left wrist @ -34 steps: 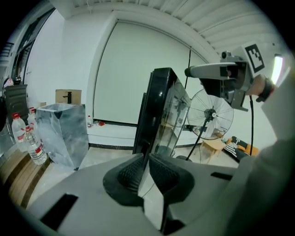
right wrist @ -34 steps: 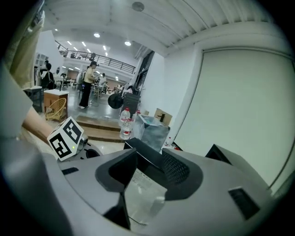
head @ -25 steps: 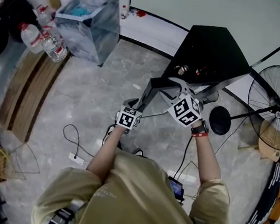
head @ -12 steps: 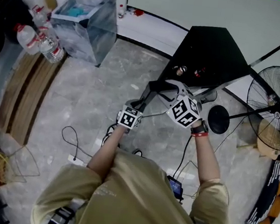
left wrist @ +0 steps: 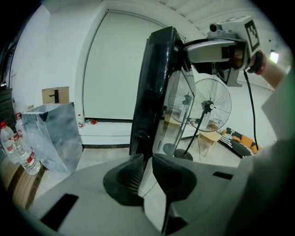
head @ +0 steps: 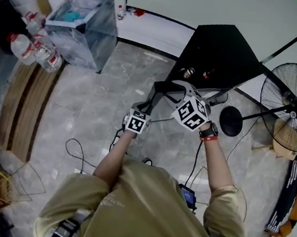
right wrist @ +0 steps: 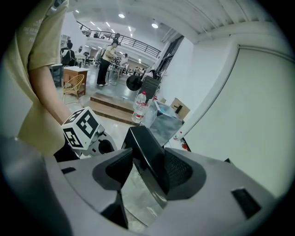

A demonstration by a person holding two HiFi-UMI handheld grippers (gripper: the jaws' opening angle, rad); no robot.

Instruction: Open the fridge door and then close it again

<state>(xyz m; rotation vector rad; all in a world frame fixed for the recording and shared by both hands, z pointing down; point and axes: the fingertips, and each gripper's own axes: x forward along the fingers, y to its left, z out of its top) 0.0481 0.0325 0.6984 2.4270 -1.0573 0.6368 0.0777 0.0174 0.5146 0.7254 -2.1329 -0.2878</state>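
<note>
Floor (head: pixel 86 97): grey marble; I see the black fridge (head: pixel 221 49) by the white wall.
Fridge door (left wrist: pixel 154 92): swung open.
Left tongs (left wrist: pixel 146 159): just been closing, clamped on its outer edge.
Right tongs (right wrist: pixel 147 162): wide, gripping its top corner.

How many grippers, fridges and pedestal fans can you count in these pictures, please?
Gripper: 2 (left gripper, jaws just closed further onto the fridge door; right gripper, clamped on it too)
Fridge: 1
Pedestal fan: 1
Total: 4

fridge (head: pixel 221 52) ctr, door (head: pixel 159 94) in front | fan (head: pixel 292 100) R | bin (head: pixel 87 27) L w/ bottles (head: pixel 38 53)
</note>
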